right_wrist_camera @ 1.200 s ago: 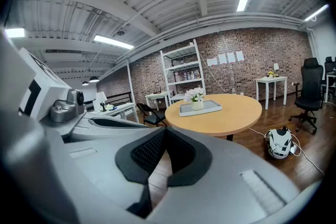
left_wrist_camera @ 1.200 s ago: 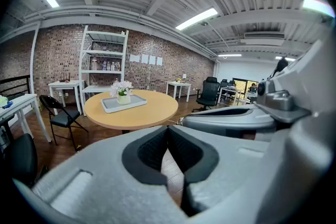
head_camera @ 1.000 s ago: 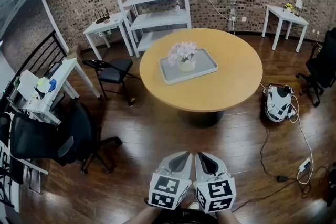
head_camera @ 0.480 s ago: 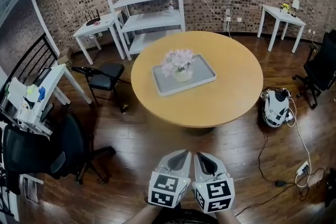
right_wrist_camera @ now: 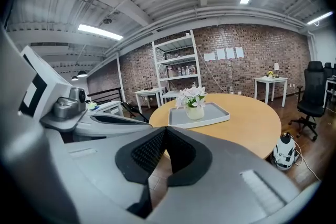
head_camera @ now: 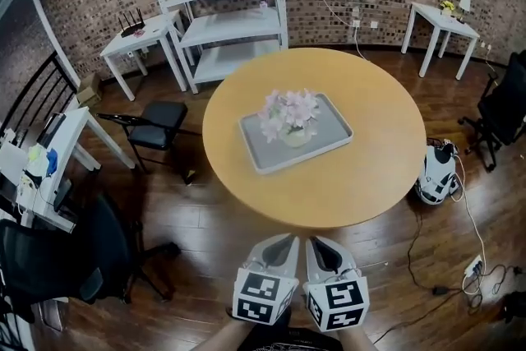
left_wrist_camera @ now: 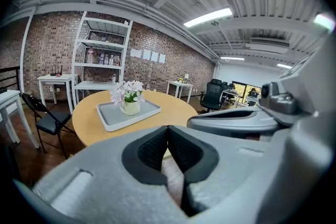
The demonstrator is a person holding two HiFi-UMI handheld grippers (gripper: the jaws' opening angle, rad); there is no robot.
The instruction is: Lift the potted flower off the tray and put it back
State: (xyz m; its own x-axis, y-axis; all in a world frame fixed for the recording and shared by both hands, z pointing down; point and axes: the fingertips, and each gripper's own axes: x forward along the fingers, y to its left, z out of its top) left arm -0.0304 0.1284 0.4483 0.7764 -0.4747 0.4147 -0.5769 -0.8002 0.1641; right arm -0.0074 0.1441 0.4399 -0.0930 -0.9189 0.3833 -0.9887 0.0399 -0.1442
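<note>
- Closer now: the round wooden table (head_camera: 370, 177) sits larger and nearer in the head view than a second ago, so the person has evidently walked toward it.
- No part of the task is done yet. The potted flower (head_camera: 292, 117) stands upright on the grey tray (head_camera: 333, 127) at mid-table; reaching, lifting and setting back all remain.
- The left gripper (head_camera: 288, 242) and right gripper (head_camera: 317, 243) are held side by side, low before the body, aimed at the table and well short of the pot.
- Both grippers have their jaws pressed together with nothing between them.
</note>
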